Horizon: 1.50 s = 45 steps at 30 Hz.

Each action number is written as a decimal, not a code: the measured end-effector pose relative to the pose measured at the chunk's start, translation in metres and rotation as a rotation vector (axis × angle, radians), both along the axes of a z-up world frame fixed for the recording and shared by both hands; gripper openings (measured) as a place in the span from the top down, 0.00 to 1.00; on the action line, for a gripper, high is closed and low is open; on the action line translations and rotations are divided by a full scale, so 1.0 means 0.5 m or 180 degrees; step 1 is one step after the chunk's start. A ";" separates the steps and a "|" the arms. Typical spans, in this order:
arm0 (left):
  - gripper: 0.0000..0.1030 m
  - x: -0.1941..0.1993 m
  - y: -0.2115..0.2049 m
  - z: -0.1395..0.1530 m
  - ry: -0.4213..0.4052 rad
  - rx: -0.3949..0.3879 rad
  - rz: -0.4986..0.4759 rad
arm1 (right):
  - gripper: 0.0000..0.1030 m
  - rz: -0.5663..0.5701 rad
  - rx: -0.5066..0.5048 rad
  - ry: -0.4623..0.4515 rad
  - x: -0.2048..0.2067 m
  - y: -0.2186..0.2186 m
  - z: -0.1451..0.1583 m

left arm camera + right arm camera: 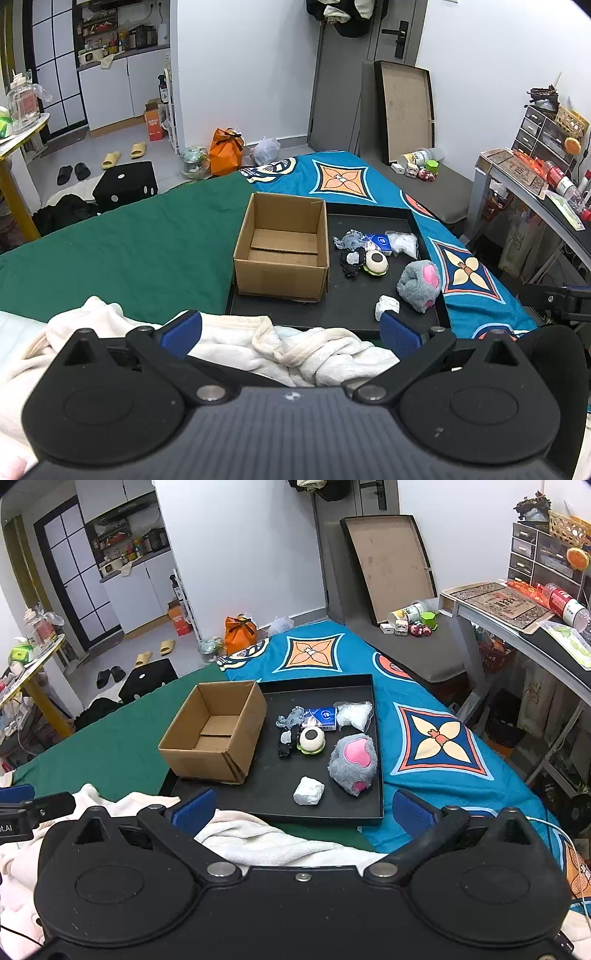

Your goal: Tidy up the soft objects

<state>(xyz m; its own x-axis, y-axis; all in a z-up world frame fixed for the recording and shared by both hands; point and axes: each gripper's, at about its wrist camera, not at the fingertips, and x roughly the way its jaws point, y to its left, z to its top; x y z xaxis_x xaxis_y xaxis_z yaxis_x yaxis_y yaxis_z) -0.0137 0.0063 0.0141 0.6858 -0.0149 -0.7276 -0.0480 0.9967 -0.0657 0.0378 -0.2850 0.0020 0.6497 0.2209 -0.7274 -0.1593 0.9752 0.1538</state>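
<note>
Standing by the bed: 2 handheld grippers, both hanging back over the rumpled cream blanket (303,350) at the near edge, tilted down twd the work area. Left gripper (291,328) has its blue pads spread wide w/ nothing between them; right gripper (303,812) same, pads wide apart, empty. Looks like a ready pose, nothing picked yet. The black tray (280,797) sits on the bedding, prob. to give a flat firm base on a soft mattress. On its left half stands an open cardboard box (218,731), flaps down, empty inside, so I'd guess it's the bin for the soft stuff. Right half holds the loose items: grey plush paw (352,762) w/ pink pads nearest the tray's right wall, a white crumpled wad (309,791) just beside it at the front, a round cream-and-green toy (312,740) mid-tray touching a small black plush (286,744), then a blue packet (325,718) and a clear bag of white fluff (354,714) at the back. All within easy reach of either gripper.
</note>
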 end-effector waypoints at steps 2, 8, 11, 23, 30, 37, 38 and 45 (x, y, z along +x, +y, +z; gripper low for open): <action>0.01 -0.001 -0.001 0.003 -0.0006 0.0008 -0.0021 | 0.00 -0.0001 -0.0001 -0.0002 -0.001 0.000 0.000; 0.01 -0.001 -0.005 0.001 0.0005 0.0026 -0.0046 | 0.00 -0.0011 -0.0021 0.0011 -0.004 -0.001 0.002; 0.01 -0.003 -0.008 0.000 0.0001 0.0033 -0.0050 | 0.00 -0.0016 -0.0027 0.0010 -0.006 -0.001 0.001; 0.01 -0.007 -0.007 0.000 -0.0026 0.0038 -0.0020 | 0.00 0.0004 -0.0052 0.0007 -0.010 -0.001 0.000; 0.01 -0.009 -0.005 0.000 -0.0030 0.0037 -0.0021 | 0.00 0.0001 -0.0082 0.0005 -0.011 0.002 0.001; 0.01 -0.010 -0.004 0.000 -0.0027 0.0035 -0.0025 | 0.00 -0.0005 -0.0095 0.0031 -0.008 0.006 -0.001; 0.01 -0.009 -0.004 0.000 -0.0025 0.0033 -0.0028 | 0.00 -0.0003 -0.0099 0.0032 -0.008 0.006 -0.002; 0.01 -0.011 -0.006 -0.007 -0.0015 0.0029 -0.0030 | 0.00 -0.0003 -0.0116 0.0047 -0.007 0.008 -0.006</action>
<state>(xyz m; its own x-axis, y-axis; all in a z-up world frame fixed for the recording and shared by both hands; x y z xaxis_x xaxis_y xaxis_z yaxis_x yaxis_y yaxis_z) -0.0194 0.0034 0.0107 0.6890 -0.0148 -0.7246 -0.0383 0.9977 -0.0568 0.0342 -0.2808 -0.0009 0.6391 0.1934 -0.7444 -0.1564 0.9803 0.1204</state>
